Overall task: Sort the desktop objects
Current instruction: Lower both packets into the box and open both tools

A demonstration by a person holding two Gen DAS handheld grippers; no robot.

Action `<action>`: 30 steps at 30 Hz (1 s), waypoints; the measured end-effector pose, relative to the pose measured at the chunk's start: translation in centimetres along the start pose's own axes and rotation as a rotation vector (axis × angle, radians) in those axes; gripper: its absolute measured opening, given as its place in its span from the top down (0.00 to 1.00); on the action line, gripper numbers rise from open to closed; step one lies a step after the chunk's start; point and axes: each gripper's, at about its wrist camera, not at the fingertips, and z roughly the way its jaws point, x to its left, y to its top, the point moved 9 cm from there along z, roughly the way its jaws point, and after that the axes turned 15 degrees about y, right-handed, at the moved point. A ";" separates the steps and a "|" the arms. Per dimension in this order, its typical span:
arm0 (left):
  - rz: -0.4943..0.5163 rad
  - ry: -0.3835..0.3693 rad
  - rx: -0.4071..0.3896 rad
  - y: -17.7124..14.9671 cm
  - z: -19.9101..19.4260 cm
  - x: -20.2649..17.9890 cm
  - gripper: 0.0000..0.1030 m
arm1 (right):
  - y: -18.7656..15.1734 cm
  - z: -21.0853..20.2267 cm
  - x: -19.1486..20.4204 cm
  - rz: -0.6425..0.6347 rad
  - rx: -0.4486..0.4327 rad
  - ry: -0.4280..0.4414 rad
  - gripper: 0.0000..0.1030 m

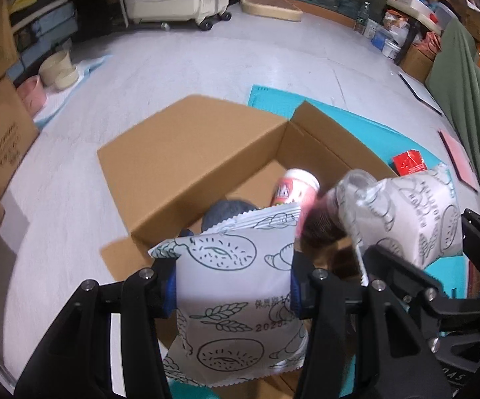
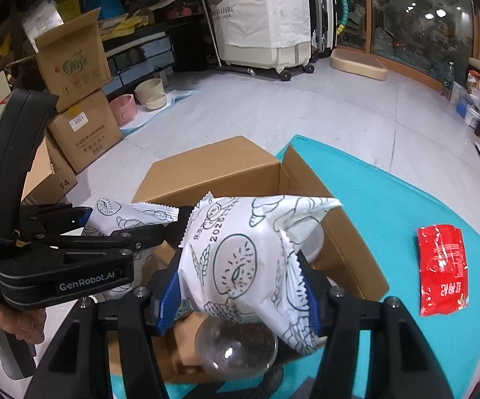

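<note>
We are holding both grippers pitched steeply down over the open cardboard box [image 1: 190, 153] on the teal mat [image 2: 389, 193]. The left gripper [image 1: 231, 282] is clamping a white bread packet [image 1: 236, 286] between its blue pads above the box's near edge. The right gripper [image 2: 240, 292] is pinching a second bread packet [image 2: 250, 259] above the box's inside, where a clear domed cup [image 2: 236, 349] is lying; a red sachet [image 2: 441, 269] is lying on the mat right of the box.
</note>
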 end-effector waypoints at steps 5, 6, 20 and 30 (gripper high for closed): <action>0.020 -0.003 -0.008 1.6 0.6 -0.5 0.54 | 0.2 1.6 -0.4 0.003 0.019 0.008 0.41; 0.023 -0.007 -0.008 1.8 0.6 -0.6 0.54 | 0.2 1.8 -0.5 0.004 0.021 0.007 0.41; 0.031 -0.047 0.003 2.2 0.7 -2.6 0.53 | -0.2 2.0 -1.4 0.008 0.036 -0.030 0.39; 0.019 -0.003 0.016 3.2 0.6 -2.3 0.30 | 0.9 0.2 -2.0 0.007 -0.019 -0.061 0.33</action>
